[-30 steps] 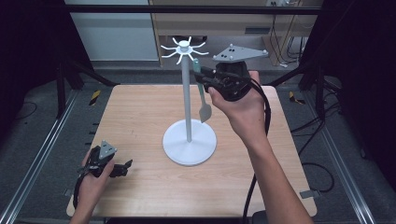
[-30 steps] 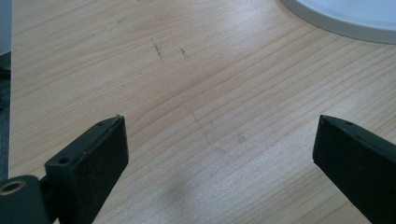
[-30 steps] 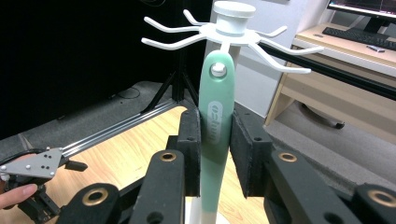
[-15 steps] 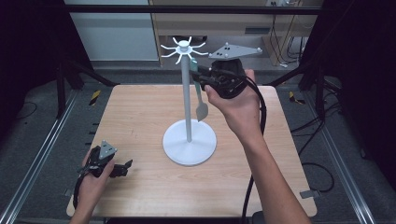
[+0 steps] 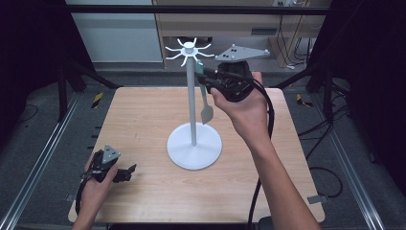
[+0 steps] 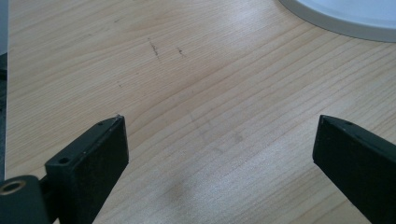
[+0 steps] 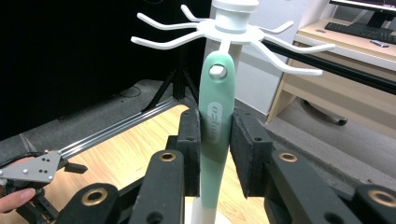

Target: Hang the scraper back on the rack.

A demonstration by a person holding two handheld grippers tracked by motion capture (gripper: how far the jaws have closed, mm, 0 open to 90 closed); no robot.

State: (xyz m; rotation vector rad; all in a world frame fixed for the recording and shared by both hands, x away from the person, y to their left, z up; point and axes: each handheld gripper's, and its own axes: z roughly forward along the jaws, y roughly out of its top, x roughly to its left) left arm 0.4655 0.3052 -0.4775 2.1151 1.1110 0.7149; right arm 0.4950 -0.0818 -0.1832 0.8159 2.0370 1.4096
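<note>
over the counter in the high view, my right hand-held gripper sits at one o'clock from the white stand, keeping the green spatula hanging beside the pole; the left hand-held gripper waits at seven o'clock. left gripper view: jaws wide apart, nothing between them. right gripper view: pads clamp the spatula's handle, its hole around a hook, so i judge it nearly hung.

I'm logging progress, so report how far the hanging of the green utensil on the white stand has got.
Looks done: the green utensil has its handle hole over a hook of the white stand. In hand: the right gripper has both pads against the handle. Left: open those jaws and draw back. The left gripper is open over the table, holding nothing.
</note>
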